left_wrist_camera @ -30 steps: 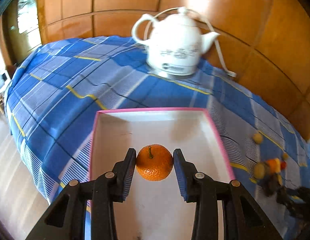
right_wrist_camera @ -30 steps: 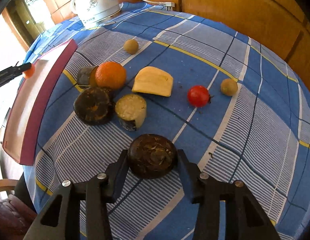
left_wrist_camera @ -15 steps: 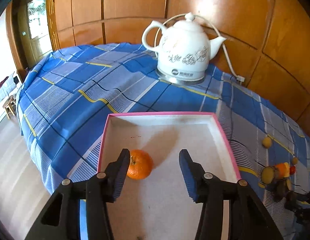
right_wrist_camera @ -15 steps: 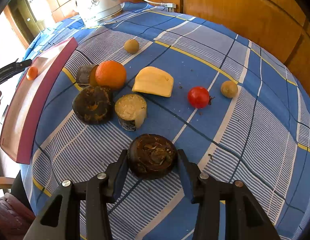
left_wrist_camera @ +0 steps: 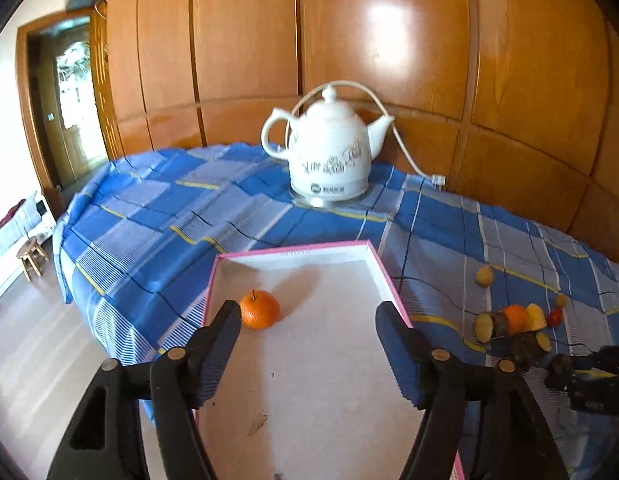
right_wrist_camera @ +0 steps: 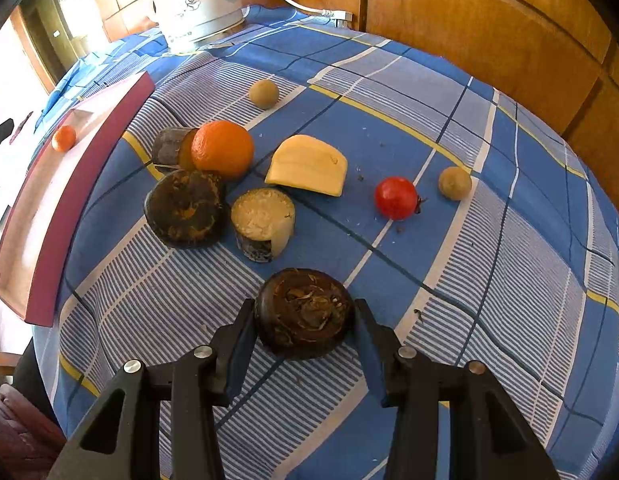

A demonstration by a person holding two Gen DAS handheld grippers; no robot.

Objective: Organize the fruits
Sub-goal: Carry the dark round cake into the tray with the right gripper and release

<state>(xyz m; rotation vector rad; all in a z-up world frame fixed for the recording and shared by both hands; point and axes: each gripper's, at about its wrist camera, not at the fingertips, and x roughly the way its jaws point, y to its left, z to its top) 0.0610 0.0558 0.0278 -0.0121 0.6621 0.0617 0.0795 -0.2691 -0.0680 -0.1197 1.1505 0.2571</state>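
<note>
The left hand-held gripper [left_wrist_camera: 307, 334] hangs over the pink-rimmed tray [left_wrist_camera: 383, 270] with its fingers spread wide and nothing between them. A small tangerine [left_wrist_camera: 260, 309] sits on the tray's white floor near the left wall, just beyond the left fingertip [left_wrist_camera: 228, 312] and, as far as I can tell, not touching it.

Over on the blue checked cloth of the surface [right_wrist_camera: 509, 264], the right hand-held gripper [right_wrist_camera: 304, 314] is clenched around a dark round fruit [right_wrist_camera: 304, 313], one finger against each side of it (the fruit looks to be resting on the cloth). Beyond it lie the rest: another dark round fruit [right_wrist_camera: 184, 209], a cut piece with a pale face [right_wrist_camera: 263, 224], a larger orange [right_wrist_camera: 222, 149] pressed against a dark-skinned slice [right_wrist_camera: 169, 154], a yellow wedge [right_wrist_camera: 307, 165], a red tomato-like fruit [right_wrist_camera: 396, 197] and two small brownish balls [right_wrist_camera: 454, 183], well apart from each other.

A white kettle [left_wrist_camera: 329, 156] stands at the far side of the cloth, its cord running off toward the wooden panelling [left_wrist_camera: 389, 40].
</note>
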